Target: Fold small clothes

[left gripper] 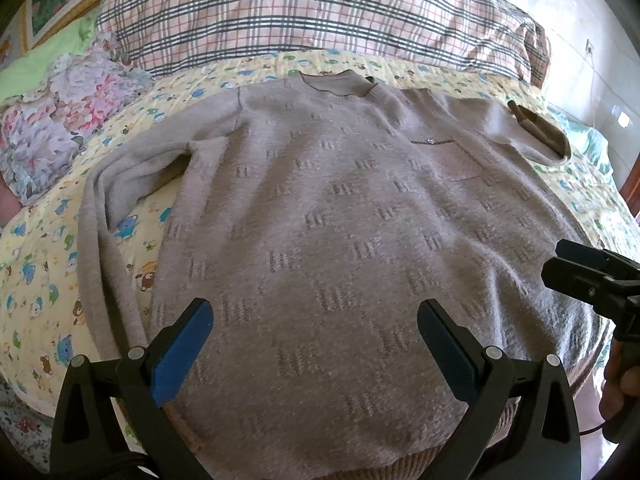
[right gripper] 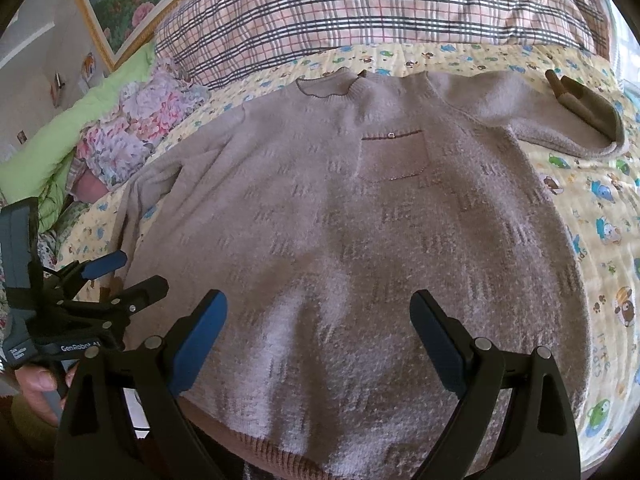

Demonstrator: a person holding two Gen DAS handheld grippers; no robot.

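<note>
Directly ahead of both grippers lay a beige knitted sweater (left gripper: 320, 208), spread flat and front side up on a yellow quilt (left gripper: 48, 280) printed with cartoon animals. Its ribbed hem lay nearest, passing beneath the fingers, and its neckline (right gripper: 332, 88) sat farthest away, toward a plaid pillow (left gripper: 312, 12) at the far side of the bed. A small chest pocket (right gripper: 394, 156) showed beyond and slightly right of centre.

The left gripper (left gripper: 316, 344) hovered over the lower part of the sweater with its jaws spread wide and nothing between them; the blue-padded fingers (left gripper: 182, 354) framed bare knit. The right gripper (right gripper: 320, 340) was likewise wide open and empty, over the hem area, just beside its partner. Whether either one touched the fabric could not be told.

To the left of the left gripper, one sleeve (left gripper: 104, 224) bent down alongside the body of the garment. Far to the right, the other sleeve reached outward, ending in a darker brown cuff (right gripper: 588, 112). Beyond the left sleeve lay a floral cloth (left gripper: 60, 128).
</note>
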